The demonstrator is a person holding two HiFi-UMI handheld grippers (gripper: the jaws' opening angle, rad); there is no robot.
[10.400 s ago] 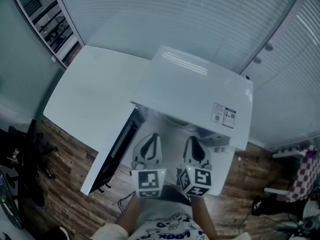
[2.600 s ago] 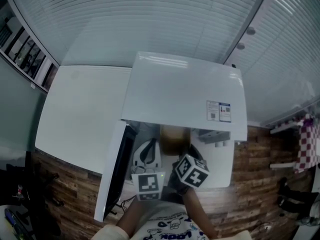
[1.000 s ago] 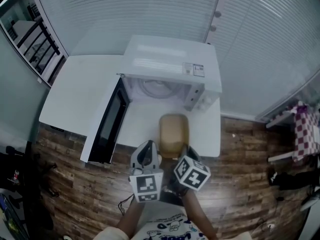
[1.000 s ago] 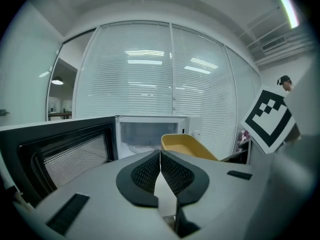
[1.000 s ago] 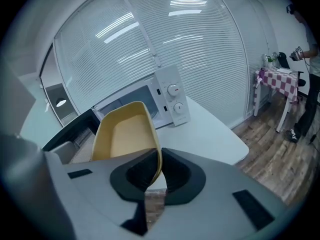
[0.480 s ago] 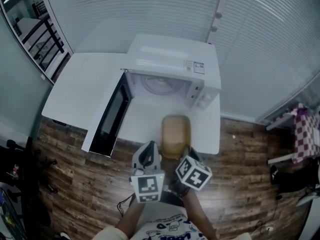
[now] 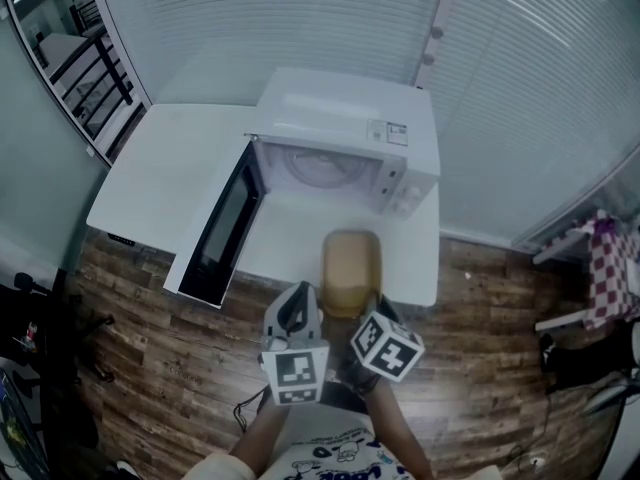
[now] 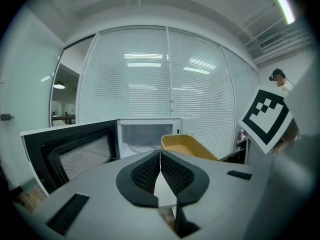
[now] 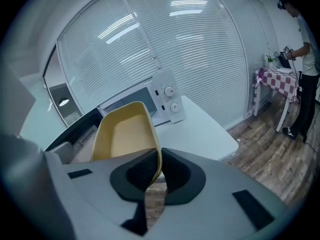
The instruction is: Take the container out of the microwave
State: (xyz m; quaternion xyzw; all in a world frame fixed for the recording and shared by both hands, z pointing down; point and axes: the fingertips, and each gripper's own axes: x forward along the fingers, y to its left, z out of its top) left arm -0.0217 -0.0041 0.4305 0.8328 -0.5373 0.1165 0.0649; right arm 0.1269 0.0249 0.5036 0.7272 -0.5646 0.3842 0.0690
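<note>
A tan rectangular container [image 7: 350, 272] hangs over the front of the white table [image 7: 160, 168], out of the white microwave [image 7: 345, 138]. My right gripper [image 7: 366, 306] is shut on the container's [image 9: 125, 134] near right rim; the jaws pinch its wall at my right gripper [image 9: 159, 170]. My left gripper [image 7: 293, 306] sits just left of the container [image 8: 187, 146], shut with nothing between its jaws, as my left gripper [image 8: 160, 164] shows. The microwave [image 8: 150, 136] stands with its door [image 7: 215, 230] swung open to the left and its cavity bare.
The open door [image 8: 65, 151] juts out past the table's front edge on the left. The microwave's control panel with two knobs [image 9: 170, 100] faces me. Wooden floor [image 7: 480, 368] lies below; a person [image 9: 305, 69] stands by a checkered table [image 9: 277, 79] at far right.
The container was pulled out of the microwave and back toward me in my right gripper. Over the last second it has barely moved; the view has shifted slightly.
</note>
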